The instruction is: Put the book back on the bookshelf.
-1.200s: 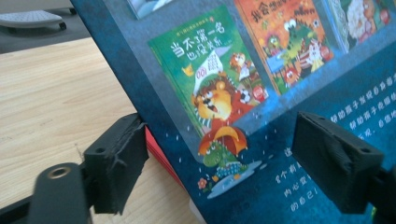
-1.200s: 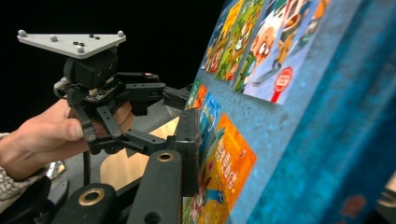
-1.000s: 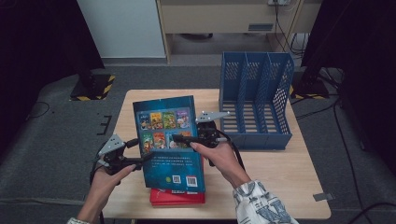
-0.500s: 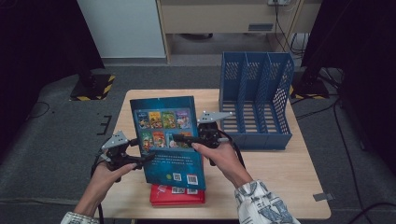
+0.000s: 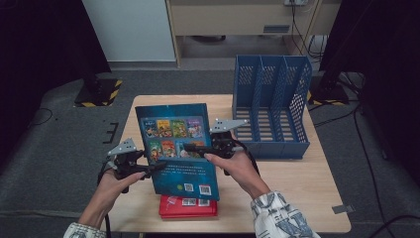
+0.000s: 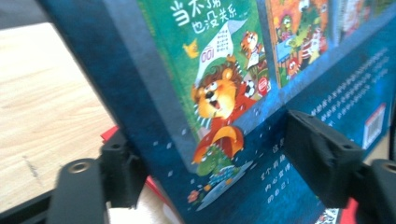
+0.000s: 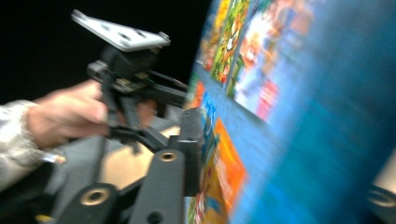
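We hold the blue picture book (image 5: 174, 148) upright at frame centre, right gripper (image 5: 193, 148) clamped on its right edge, left gripper (image 5: 157, 166) just closing around its left edge, pads not pressing; red book (image 5: 187, 206) below, file rack (image 5: 271, 106) upper right unfilled.

A: Count check. We see two books: one blue picture book (image 5: 176, 148) held up, one red book (image 5: 188, 207) flat on the table (image 5: 307, 183).

B: Agreed, two books. We also count one blue file rack (image 5: 271, 106) with three compartments.

A: Two grippers: left gripper (image 5: 148, 169), right gripper (image 5: 195, 148). One hand on each.

B: On the blue cover we make out six small pictures, in two rows of three.
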